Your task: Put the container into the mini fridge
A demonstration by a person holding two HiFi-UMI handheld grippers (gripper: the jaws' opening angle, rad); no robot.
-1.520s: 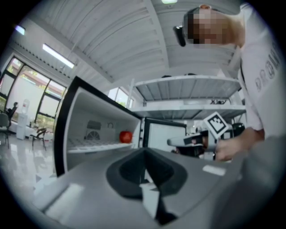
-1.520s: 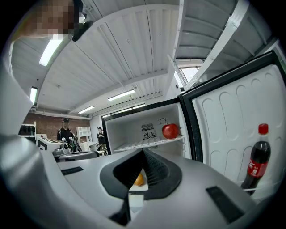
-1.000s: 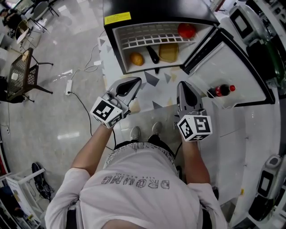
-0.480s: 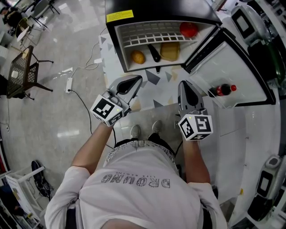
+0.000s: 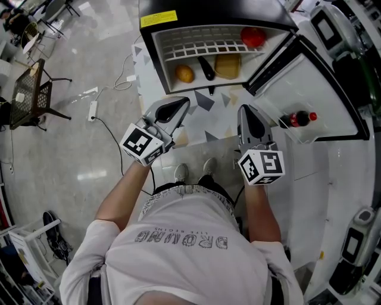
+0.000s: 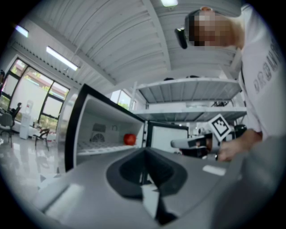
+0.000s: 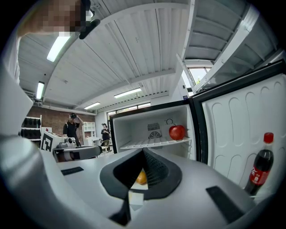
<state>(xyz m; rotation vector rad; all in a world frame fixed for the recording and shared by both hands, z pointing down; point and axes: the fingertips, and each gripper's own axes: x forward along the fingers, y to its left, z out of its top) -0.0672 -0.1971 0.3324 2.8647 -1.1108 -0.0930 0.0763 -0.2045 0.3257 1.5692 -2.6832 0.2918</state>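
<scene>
White plastic lines the open mini fridge [image 5: 156, 18] at the top centre of the head view. Its door [image 5: 309, 89] is swung out to the right, with a cola bottle [image 5: 296, 119] in the door rack. A tan, boxy container [image 5: 227, 67] sits on the lower level inside, just right of a dark vegetable [image 5: 205, 69]. An orange [image 5: 185, 74] lies further left, and a red fruit [image 5: 253, 37] rests on the wire shelf [image 5: 202, 46] above.

The left gripper [image 5: 178, 108] and right gripper [image 5: 245, 112] hover mid-frame before the opening, each with fingers clenched together on nothing. If that box is the one meant, the placing looks done. The next move would likely be shutting the door, which calls for a reach to the right. A power strip [image 5: 92, 111] lies on the floor at left, well apart and in nobody's way.
</scene>
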